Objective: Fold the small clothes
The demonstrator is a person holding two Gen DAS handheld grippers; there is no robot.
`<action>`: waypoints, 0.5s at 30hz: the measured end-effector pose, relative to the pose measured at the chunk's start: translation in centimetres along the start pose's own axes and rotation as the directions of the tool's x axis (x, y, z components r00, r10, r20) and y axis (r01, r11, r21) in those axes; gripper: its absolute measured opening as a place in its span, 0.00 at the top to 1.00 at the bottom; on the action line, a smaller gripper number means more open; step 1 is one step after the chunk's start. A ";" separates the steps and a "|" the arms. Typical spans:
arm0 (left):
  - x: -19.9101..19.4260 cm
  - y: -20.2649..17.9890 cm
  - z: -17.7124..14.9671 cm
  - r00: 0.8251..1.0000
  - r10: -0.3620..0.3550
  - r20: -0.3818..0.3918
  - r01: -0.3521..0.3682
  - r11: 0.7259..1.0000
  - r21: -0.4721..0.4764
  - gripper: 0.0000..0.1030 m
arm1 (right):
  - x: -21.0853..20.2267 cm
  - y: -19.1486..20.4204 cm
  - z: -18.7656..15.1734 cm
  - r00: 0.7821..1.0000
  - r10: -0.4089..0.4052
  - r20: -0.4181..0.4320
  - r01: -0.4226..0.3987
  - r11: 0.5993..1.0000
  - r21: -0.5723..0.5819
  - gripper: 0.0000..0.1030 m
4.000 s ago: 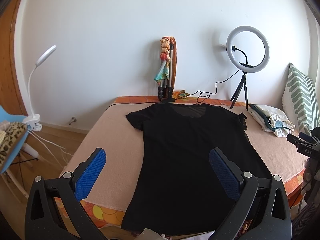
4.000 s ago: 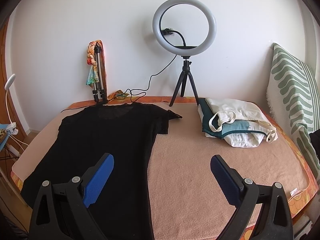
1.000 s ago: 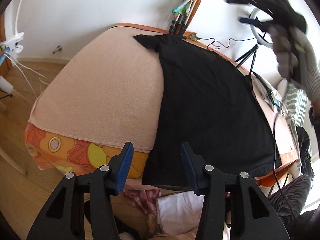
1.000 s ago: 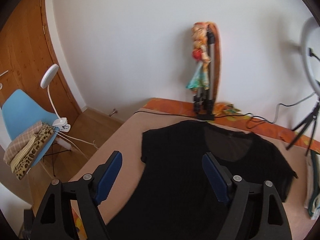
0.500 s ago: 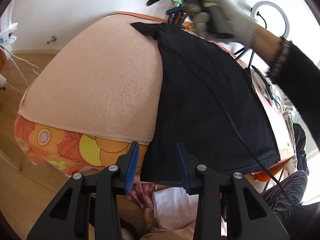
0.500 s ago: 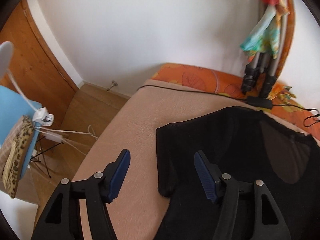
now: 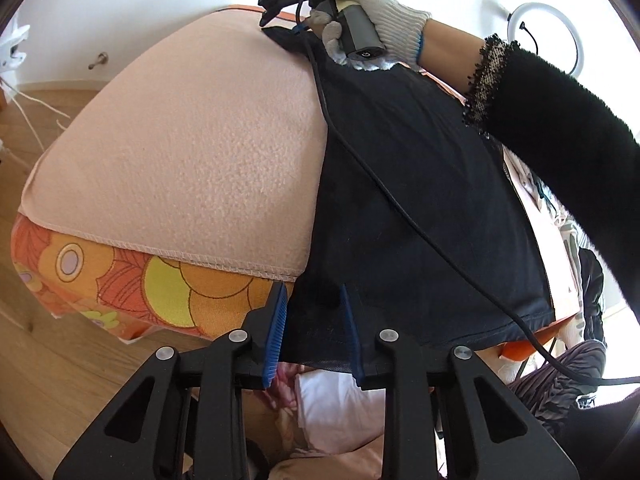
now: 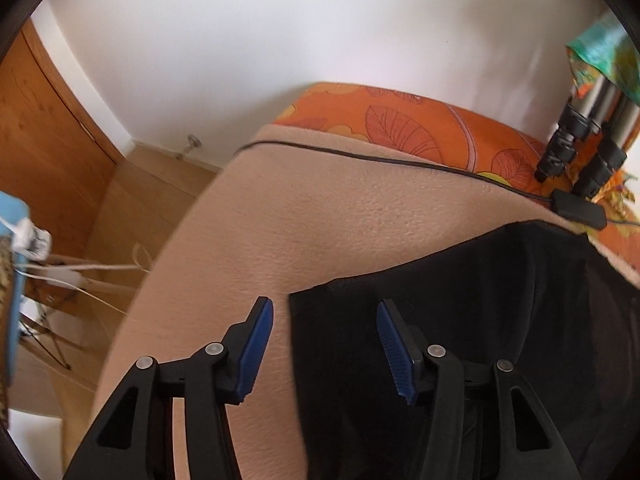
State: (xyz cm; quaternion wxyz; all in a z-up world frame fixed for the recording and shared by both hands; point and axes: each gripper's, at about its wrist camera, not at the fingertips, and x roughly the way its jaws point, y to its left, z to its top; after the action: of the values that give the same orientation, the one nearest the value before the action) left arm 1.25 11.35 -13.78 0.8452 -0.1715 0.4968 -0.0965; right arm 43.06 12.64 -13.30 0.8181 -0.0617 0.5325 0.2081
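Left wrist view: a thin, limp shirt (image 7: 420, 184) is spread flat on the blanket (image 7: 192, 152). The left claw (image 7: 312, 334) is held apart astride its hem corner, the right claw (image 8: 324, 344) apart over its sleeve; edges should be pinched.

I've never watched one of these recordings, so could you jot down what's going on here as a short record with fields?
garment: black T-shirt, lying flat
surface: peach blanket over an orange flowered cover
left gripper: open, straddling the shirt's bottom corner at the near edge
right gripper: open, straddling the edge of the sleeve
right hand: gloved, holding the right gripper's handle
folding: not yet begun
also seen: black cable across the blanket
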 end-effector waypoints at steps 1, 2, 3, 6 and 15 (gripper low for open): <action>-0.1 0.1 0.0 1.000 0.000 0.002 0.000 1.000 0.002 0.76 | 0.2 0.0 0.0 1.000 -0.011 -0.009 0.011 1.000 -0.010 0.48; -0.1 0.1 0.0 1.000 0.001 0.002 -0.001 1.000 0.002 0.76 | 0.2 0.0 0.1 1.000 -0.024 -0.004 0.024 0.999 -0.026 0.50; -0.1 0.2 0.0 1.000 0.001 0.002 -0.001 1.000 -0.001 0.76 | 0.2 0.1 0.1 0.999 -0.034 -0.011 0.034 0.999 -0.041 0.51; 0.0 -0.3 0.0 1.000 0.010 0.004 -0.010 1.000 0.007 0.76 | 0.0 0.1 0.2 0.998 -0.068 -0.014 0.067 0.995 -0.075 0.64; 0.4 -1.2 -0.1 0.999 0.026 0.023 -0.028 0.997 0.068 0.97 | -0.5 -1.9 0.3 0.999 -0.049 -0.002 0.049 0.998 -0.047 0.99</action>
State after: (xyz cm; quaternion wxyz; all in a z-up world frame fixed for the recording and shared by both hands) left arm 1.36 10.13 -13.67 0.8573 -0.1368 0.4861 -0.1000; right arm 43.87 10.84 -12.95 0.8204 -0.0942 0.5273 0.2002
